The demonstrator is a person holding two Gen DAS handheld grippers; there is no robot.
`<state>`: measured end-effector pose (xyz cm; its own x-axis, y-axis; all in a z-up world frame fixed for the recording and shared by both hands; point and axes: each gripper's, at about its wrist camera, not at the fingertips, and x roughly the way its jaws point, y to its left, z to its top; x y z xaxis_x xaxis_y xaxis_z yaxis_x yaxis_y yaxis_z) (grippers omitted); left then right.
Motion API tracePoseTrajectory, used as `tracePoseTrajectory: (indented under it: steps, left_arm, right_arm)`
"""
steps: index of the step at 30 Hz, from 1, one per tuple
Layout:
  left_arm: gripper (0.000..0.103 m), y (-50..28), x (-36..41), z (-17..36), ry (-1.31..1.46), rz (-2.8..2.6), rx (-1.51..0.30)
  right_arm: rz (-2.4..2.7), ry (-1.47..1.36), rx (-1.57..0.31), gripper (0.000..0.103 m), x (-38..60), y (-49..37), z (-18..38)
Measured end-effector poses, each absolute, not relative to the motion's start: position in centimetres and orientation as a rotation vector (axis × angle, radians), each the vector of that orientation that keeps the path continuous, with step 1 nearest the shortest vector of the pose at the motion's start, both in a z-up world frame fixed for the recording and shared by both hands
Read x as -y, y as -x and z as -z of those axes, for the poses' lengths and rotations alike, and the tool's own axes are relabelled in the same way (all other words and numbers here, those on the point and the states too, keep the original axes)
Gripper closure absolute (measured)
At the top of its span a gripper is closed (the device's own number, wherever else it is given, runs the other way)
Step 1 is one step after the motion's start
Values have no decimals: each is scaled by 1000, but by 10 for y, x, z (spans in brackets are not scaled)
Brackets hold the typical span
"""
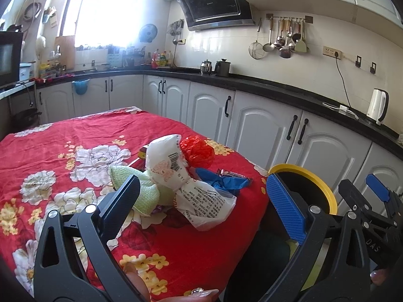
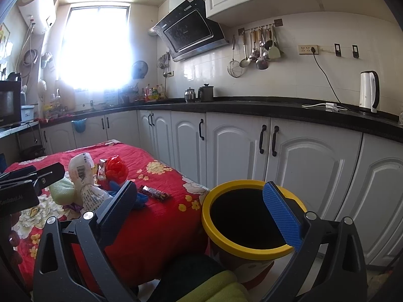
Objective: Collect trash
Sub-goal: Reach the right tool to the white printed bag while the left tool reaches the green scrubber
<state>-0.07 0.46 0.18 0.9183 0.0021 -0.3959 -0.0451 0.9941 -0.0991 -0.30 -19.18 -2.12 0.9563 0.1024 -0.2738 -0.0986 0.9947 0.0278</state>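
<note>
A pile of trash lies on the red flowered tablecloth: a white printed plastic bag, a red crumpled bag, a blue wrapper, a green mesh cloth and a dark snack wrapper. My left gripper is open and empty, just short of the pile. My right gripper is open and empty, above the yellow-rimmed bin beside the table. The bin's rim also shows in the left wrist view. The pile shows in the right wrist view, with the white bag and snack wrapper.
White kitchen cabinets with a black counter run behind the table and bin. A white kettle stands on the counter. A dark and green cushion lies below the right gripper.
</note>
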Motion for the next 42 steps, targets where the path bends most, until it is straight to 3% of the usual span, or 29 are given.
tracePoseTrajectory:
  steps: [22,40,42]
  left_arm:
    - [11,-9,-85,-12,225,-222,-399]
    - [11,-36,-148,29,427,-153,-590]
    - [11,-42,-148,32,451,-126,-608]
  right_arm:
    - [-387,130,-312,6,110,-23,16]
    - [-648,355,-437,7,21,-72,56]
    - [-659,371,-443,12,16,-75,60]
